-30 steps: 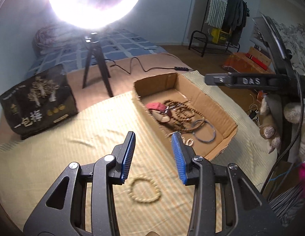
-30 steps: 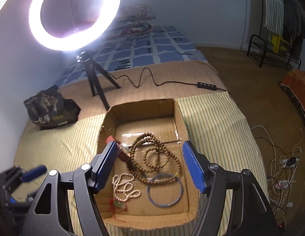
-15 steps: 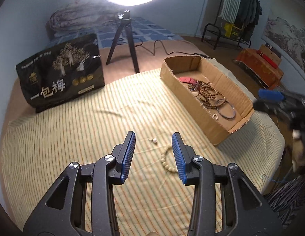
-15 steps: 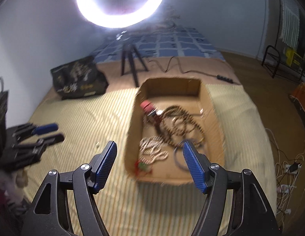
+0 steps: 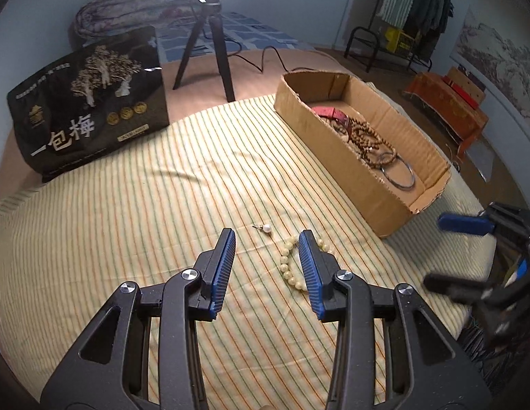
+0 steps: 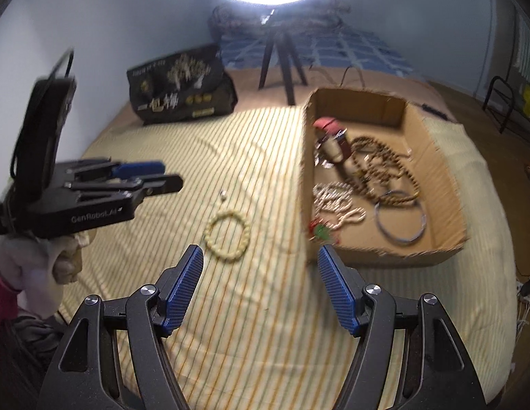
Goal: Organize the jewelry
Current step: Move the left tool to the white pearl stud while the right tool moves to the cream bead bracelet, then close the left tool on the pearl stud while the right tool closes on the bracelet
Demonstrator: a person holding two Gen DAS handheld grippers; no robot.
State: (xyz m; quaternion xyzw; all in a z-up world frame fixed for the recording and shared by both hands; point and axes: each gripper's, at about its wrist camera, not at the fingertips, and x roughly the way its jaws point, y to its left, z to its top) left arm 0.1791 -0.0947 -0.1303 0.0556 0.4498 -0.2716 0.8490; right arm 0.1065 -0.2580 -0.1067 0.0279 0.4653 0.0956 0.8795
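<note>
Both grippers have drawn back from the cardboard box (image 6: 435,157), and the cream bead bracelet (image 6: 227,237) now lies on the striped cloth (image 5: 128,205) just ahead of the left gripper (image 5: 266,251), whose jaws are spread and empty. A small pearl earring (image 5: 266,228) sits beside it. The right gripper (image 6: 259,270) hovers wide open, holding nothing, near the box's corner; brown bead strands (image 6: 377,164) lie in the box.
</note>
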